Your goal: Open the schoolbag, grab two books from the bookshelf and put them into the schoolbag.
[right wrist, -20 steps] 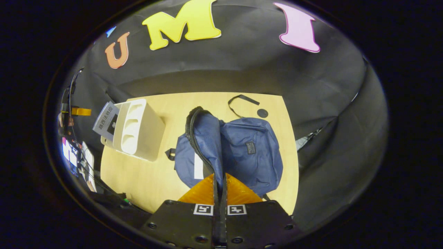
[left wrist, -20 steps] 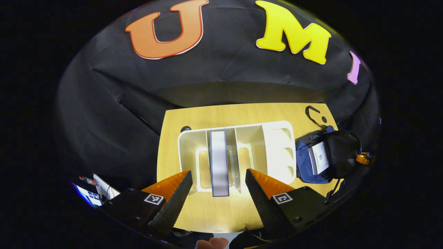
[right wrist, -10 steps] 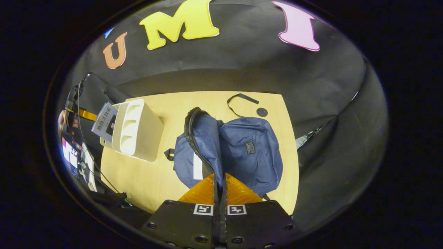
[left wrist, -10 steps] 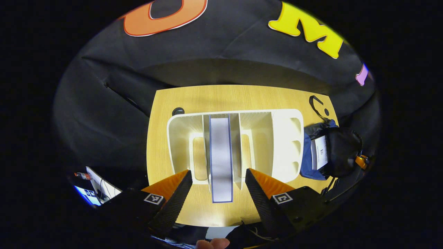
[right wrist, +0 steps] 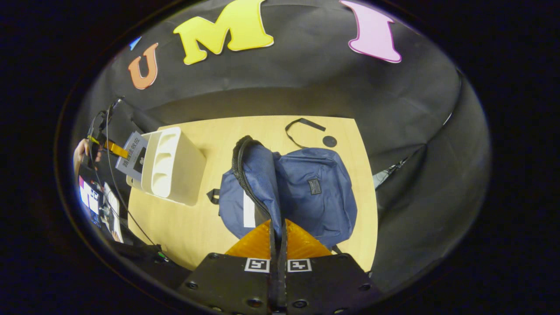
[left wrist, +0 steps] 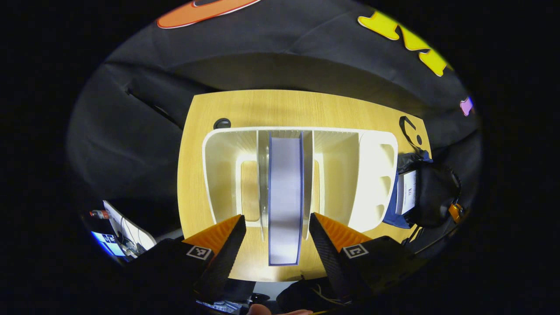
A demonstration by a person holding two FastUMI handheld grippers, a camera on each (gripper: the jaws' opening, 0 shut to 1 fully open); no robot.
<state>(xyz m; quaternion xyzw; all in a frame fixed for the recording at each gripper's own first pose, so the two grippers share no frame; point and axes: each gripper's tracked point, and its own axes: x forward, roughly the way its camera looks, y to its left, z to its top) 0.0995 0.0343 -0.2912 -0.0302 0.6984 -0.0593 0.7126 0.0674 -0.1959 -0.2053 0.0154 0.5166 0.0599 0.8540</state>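
On the tabletop I can see the schoolbag already unzipped, its flap lifted by my right gripper, whose fingers are pressed together on the zipper edge. A white-covered book sits inside the opening, so I judge one of the two is packed and one is left. That second book stands upright in the middle slot of the white bookshelf, spine edge toward me. My left gripper is spread wide, empty, with the book's near end lying between its two fingers but not touching either. The grasp is not yet made; closing, lifting and carrying to the bag remain.
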